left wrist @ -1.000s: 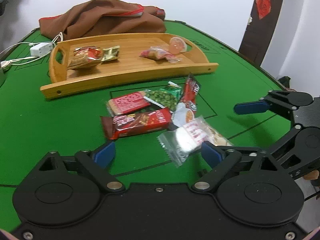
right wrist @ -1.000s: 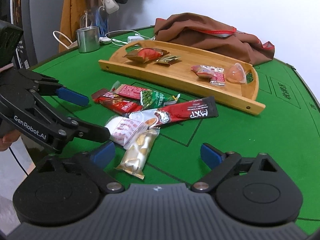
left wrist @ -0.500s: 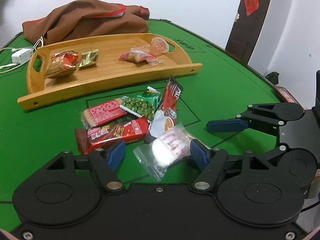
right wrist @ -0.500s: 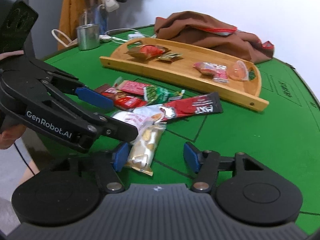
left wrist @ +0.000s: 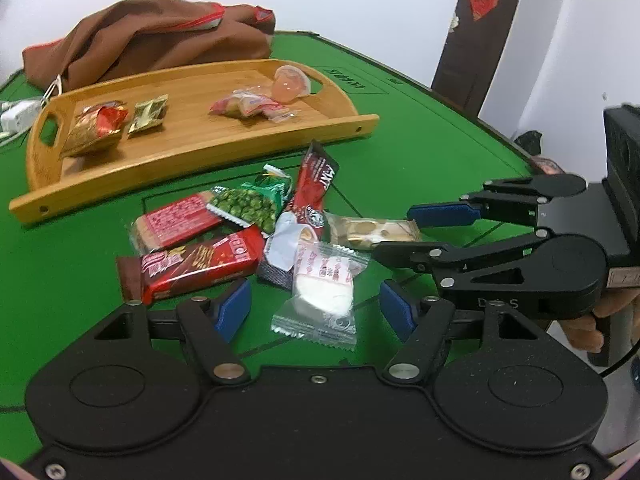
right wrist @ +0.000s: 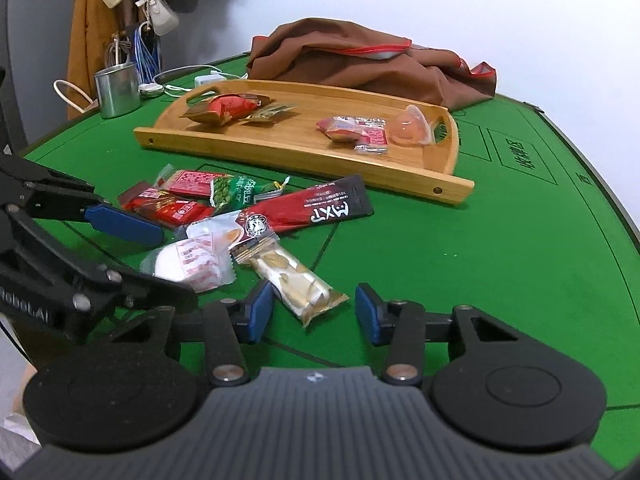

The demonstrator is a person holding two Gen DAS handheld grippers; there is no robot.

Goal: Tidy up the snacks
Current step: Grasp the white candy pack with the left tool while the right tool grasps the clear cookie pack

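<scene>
A heap of snack packets lies on the green table in front of a bamboo tray (left wrist: pixel 192 160) that holds several snacks. My left gripper (left wrist: pixel 314 312) is open, its jaws either side of a clear packet with a white cake (left wrist: pixel 324 288). My right gripper (right wrist: pixel 306 312) is open around the near end of a gold-and-white packet (right wrist: pixel 294 280), which also shows in the left wrist view (left wrist: pixel 372 232). A red chocolate bar (left wrist: pixel 192 264), a red wafer packet (left wrist: pixel 176 224), a green pea packet (left wrist: pixel 252 200) and a long red stick packet (right wrist: pixel 312 210) lie behind.
A brown bag (right wrist: pixel 360 64) lies behind the tray (right wrist: pixel 280 148). A steel cup (right wrist: pixel 117 90) and a white charger with cables (right wrist: pixel 208 79) stand at the table's far left edge. Coats and bags hang beyond it.
Both grippers have moved forward and down onto the heap. The left now straddles the white cake packet, the right the gold packet. Both jaw gaps have narrowed compared with one second ago.
</scene>
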